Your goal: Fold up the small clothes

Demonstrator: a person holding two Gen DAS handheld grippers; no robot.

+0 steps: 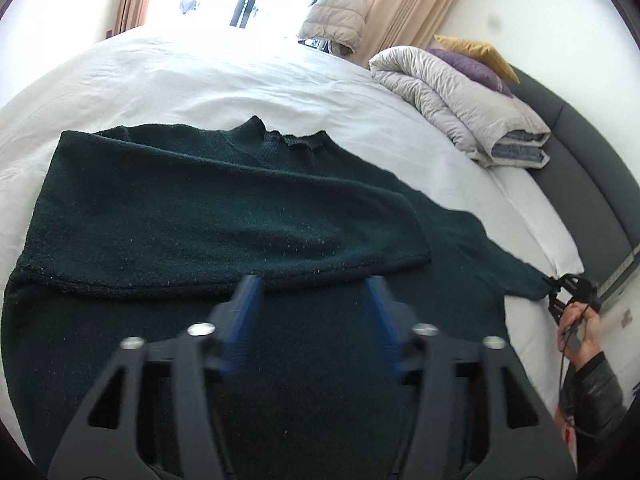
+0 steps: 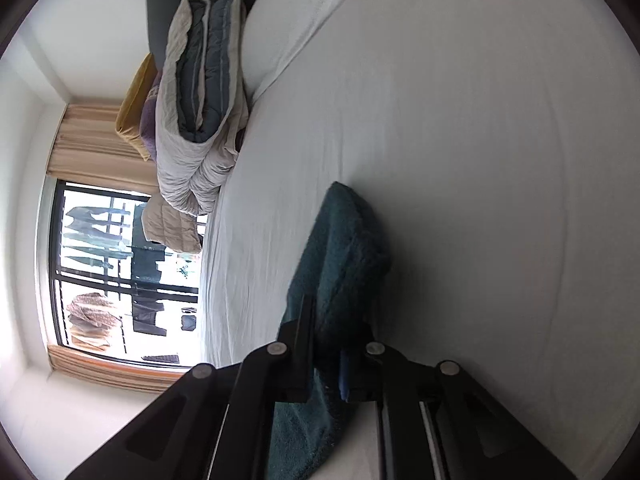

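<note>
Your left claw [image 1: 314, 284] is nearest the camera, its blue fingers [image 1: 244, 312] spread wide with nothing between them, just above the dark green sweater [image 1: 192, 208]. The sweater lies flat on the white bed [image 1: 180, 76], one sleeve folded across its body. Your right claw [image 2: 325, 320] is closed on the end of the other sleeve [image 2: 340, 248], stretched out sideways over the sheet

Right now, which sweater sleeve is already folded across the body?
The left sleeve lies flat across the sweater. The other sleeve stretches out over the bed, its cuff pinched by the right gripper.
</note>
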